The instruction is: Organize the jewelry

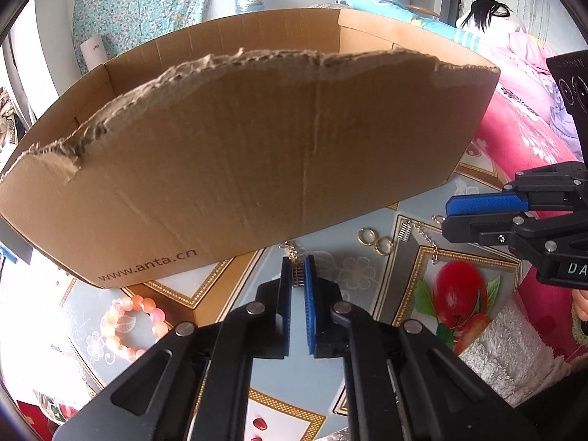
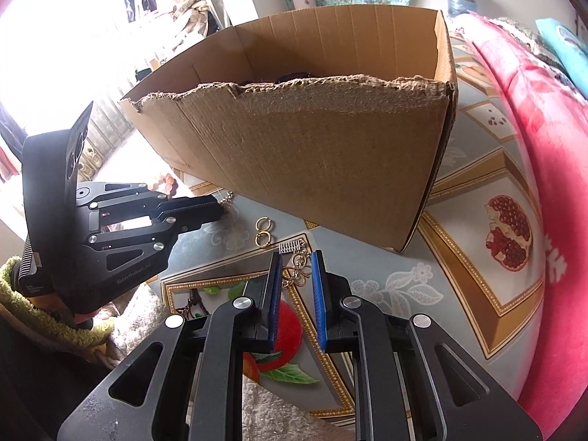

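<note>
Left tool (image 1: 298, 270) pinched on a pendant (image 1: 297, 273); right tool (image 2: 297, 270) narrow around a gold earring (image 2: 297, 268). Rings (image 1: 374, 240), bracelet (image 1: 128, 325) on counter (image 1: 352, 268), lower frame. Box (image 1: 239, 154) contents unclear; mostly undone.

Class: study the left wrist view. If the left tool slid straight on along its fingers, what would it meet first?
Probably the cardboard box: its near wall stands just beyond the left tool, which is shut on a small silver pendant. Depth is uncertain.
</note>
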`<state>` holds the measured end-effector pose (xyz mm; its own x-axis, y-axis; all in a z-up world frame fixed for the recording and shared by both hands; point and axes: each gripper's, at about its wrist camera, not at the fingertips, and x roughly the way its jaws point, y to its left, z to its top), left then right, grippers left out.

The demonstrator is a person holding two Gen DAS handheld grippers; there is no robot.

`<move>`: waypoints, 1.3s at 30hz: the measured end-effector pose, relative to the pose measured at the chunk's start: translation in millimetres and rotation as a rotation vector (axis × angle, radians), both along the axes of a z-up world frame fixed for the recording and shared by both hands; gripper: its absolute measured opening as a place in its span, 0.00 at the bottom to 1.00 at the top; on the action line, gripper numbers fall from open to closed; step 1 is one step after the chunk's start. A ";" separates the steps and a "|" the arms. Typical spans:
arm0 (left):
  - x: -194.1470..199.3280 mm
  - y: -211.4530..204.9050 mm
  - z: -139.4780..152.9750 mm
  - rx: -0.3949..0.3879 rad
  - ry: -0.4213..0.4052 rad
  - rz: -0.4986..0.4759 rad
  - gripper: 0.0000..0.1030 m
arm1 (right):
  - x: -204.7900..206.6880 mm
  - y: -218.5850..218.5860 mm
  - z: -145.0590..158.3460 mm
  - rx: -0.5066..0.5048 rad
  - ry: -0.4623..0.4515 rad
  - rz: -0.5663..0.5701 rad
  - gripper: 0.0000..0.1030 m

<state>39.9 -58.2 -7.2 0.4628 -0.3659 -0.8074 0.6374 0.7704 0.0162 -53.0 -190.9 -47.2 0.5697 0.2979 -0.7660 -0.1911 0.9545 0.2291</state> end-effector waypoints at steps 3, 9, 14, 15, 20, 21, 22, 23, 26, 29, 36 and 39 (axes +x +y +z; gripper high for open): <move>1.4 0.2 0.2 -0.010 0.012 0.010 0.04 | 1.5 -1.0 -0.5 0.003 -0.006 -0.003 0.14; 1.3 11.5 4.2 -0.046 0.018 0.025 0.04 | -4.0 -6.8 5.4 0.004 -0.026 -0.014 0.14; -7.6 24.2 16.1 -0.092 0.005 0.029 0.04 | -12.3 -4.7 12.7 0.002 -0.054 -0.012 0.14; -9.6 27.2 20.8 -0.103 0.003 0.031 0.04 | -12.0 -3.7 14.6 0.005 -0.061 -0.009 0.14; -17.2 41.8 60.2 -0.192 -0.033 -0.002 0.04 | -16.0 -0.8 41.8 0.031 -0.122 0.026 0.13; -17.2 44.2 70.0 -0.214 -0.042 -0.013 0.04 | -15.2 -0.3 50.8 0.037 -0.143 0.037 0.14; -17.3 47.0 83.0 -0.242 -0.057 -0.028 0.04 | -14.1 -0.1 60.4 0.044 -0.167 0.049 0.14; -16.7 48.8 93.7 -0.266 -0.074 -0.041 0.04 | -11.5 -0.2 71.2 0.051 -0.193 0.064 0.14; -5.4 48.6 121.6 -0.317 -0.118 -0.081 0.04 | 3.8 -0.6 97.7 0.062 -0.249 0.098 0.14; 16.3 35.6 132.0 -0.325 -0.101 -0.100 0.04 | 32.5 -2.7 110.2 0.056 -0.250 0.112 0.14; 104.7 3.8 98.7 -0.215 0.126 -0.021 0.04 | 127.1 -10.8 90.5 0.048 -0.011 0.085 0.14; 126.2 -9.5 87.1 -0.198 0.193 -0.011 0.04 | 152.0 -9.1 78.5 0.048 0.070 0.078 0.14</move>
<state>166.1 -67.8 79.8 0.3023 -0.5292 -0.7928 0.6220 0.7398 -0.2566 99.0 -200.0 31.3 0.4890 0.3768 -0.7867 -0.2468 0.9248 0.2896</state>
